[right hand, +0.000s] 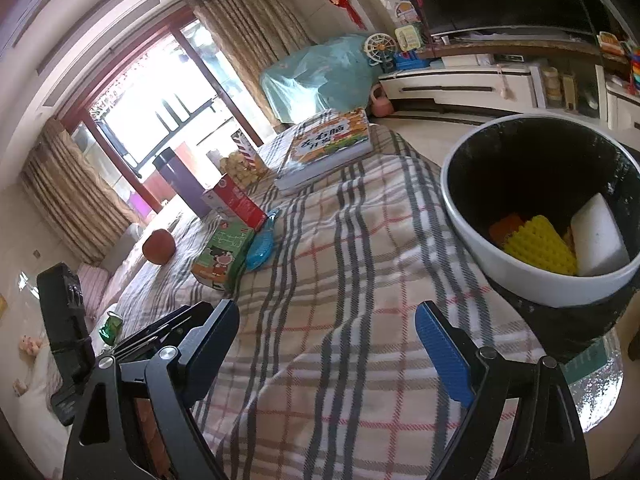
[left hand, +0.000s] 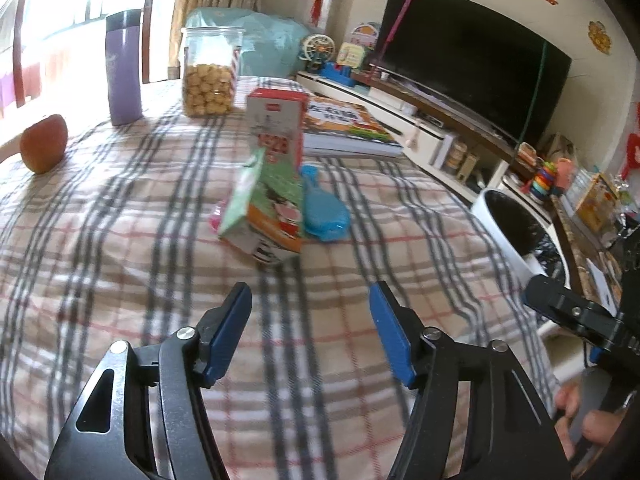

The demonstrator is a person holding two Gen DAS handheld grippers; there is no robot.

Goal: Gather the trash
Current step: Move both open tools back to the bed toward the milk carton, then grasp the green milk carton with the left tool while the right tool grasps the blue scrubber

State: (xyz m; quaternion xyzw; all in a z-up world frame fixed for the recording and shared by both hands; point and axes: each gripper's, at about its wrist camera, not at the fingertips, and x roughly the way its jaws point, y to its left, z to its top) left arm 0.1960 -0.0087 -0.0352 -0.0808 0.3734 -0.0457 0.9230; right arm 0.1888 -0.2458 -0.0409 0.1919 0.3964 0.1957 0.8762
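A soft woven plaid cloth (left hand: 120, 248) covers the worktop. The cartons (left hand: 276, 132) look like glossy printed card, the jar (left hand: 210, 72) clear plastic, the flask (left hand: 124, 72) matt. The bin (right hand: 476, 224) has a smooth white wall and a black plastic liner (right hand: 532, 160).

Empty left claw (left hand: 310, 320) above plaid cloth (left hand: 120, 240)

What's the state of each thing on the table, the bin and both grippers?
left gripper: open, nothing between its fingers
right gripper: open, empty
trash bin: no lid, holds a yellow piece, an orange piece and a white block
green carton: tipped over on the cloth
red carton: upright
cookie jar: upright, lid on, part full
purple flask: upright, capped
apple: whole
book: closed, flat
blue case: closed, flat
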